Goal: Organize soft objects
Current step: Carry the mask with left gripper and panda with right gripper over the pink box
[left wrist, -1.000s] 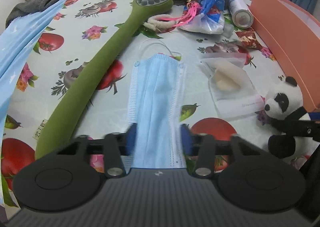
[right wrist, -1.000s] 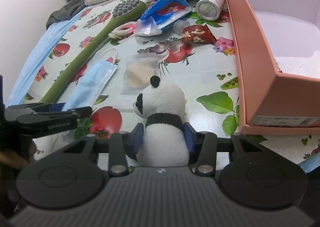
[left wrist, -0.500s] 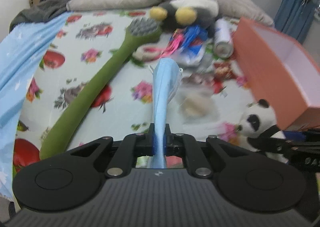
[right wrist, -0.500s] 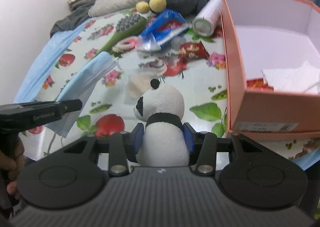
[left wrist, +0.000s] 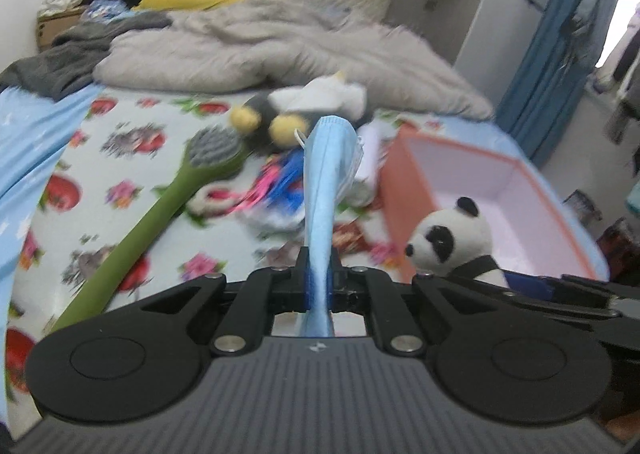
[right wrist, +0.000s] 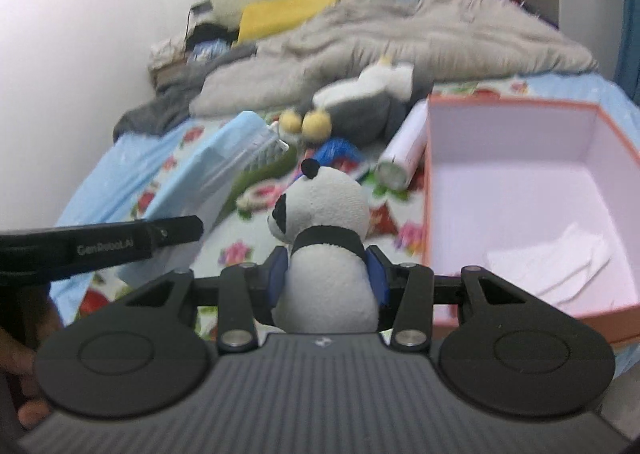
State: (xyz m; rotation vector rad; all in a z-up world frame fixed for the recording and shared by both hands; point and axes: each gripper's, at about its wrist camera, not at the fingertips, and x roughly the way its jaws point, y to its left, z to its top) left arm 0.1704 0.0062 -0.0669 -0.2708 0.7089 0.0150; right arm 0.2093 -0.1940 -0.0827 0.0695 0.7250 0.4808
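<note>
My left gripper (left wrist: 319,282) is shut on a blue face mask (left wrist: 324,189), which stands edge-on, lifted above the bed. My right gripper (right wrist: 326,274) is shut on a small plush panda (right wrist: 326,230) and holds it in the air to the left of the open orange box (right wrist: 516,209). The panda also shows in the left wrist view (left wrist: 452,240), with the box (left wrist: 480,189) behind it. The mask (right wrist: 212,181) and the left gripper's finger (right wrist: 120,240) show at the left of the right wrist view. White tissue (right wrist: 556,258) lies inside the box.
On the fruit-print sheet lie a long green massage brush (left wrist: 160,213), a black and yellow plush (left wrist: 280,113), a blue packet with pink strings (left wrist: 276,189), a white spray can (right wrist: 404,153) and a red wrapper (left wrist: 348,238). A grey blanket (left wrist: 280,53) lies behind.
Both grippers have risen and tilted up. The left one closed on the mask and lifted it off the sheet. The right one lifted the panda and moved it toward the box.
</note>
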